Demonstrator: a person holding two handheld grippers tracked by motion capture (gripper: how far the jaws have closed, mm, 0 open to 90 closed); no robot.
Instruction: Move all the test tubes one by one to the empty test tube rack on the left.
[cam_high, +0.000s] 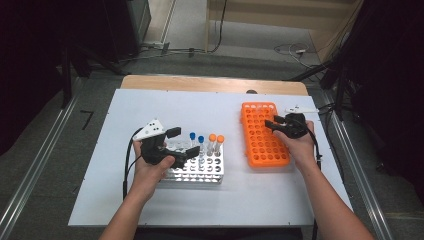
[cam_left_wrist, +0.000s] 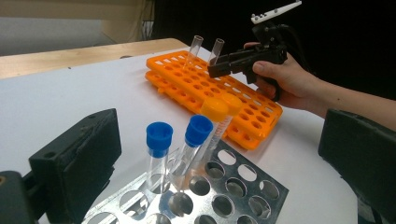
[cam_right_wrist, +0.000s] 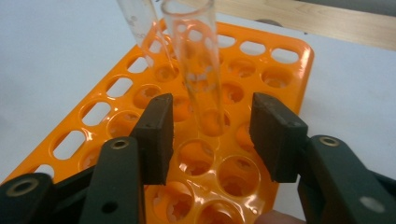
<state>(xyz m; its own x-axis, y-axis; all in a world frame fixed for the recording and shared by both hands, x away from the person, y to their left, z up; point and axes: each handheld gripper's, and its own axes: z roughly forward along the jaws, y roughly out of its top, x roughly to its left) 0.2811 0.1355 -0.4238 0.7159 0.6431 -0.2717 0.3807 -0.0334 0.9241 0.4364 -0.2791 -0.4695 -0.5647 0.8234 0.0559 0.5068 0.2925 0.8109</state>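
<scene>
Orange plastic perforated rack (cam_high: 263, 135) is laid flat on the white surface (cam_high: 125, 200), right of a metal perforated rack (cam_high: 200, 170). Two clear open glass tubes (cam_right_wrist: 198, 60) are stood in the orange rack's far holes, both tilted. The right gripper (cam_high: 272, 124) is held over the orange rack's far half, and in the right gripper view the nearer tube is seen between its jaws, apart from both pads: released, nothing grasped. In the left gripper view the same jaws are seen just beside the tubes.

Two blue-capped tubes (cam_left_wrist: 159, 154) and two orange-capped tubes (cam_left_wrist: 217, 116) are stood in the metal rack, in one row. The left gripper (cam_high: 180, 142) is held at the metal rack's left end, jaws spread wide either side of the capped tubes in its own view, nothing pressed. Bare wooden edge (cam_high: 210, 84) is seen along the far side of the surface.
</scene>
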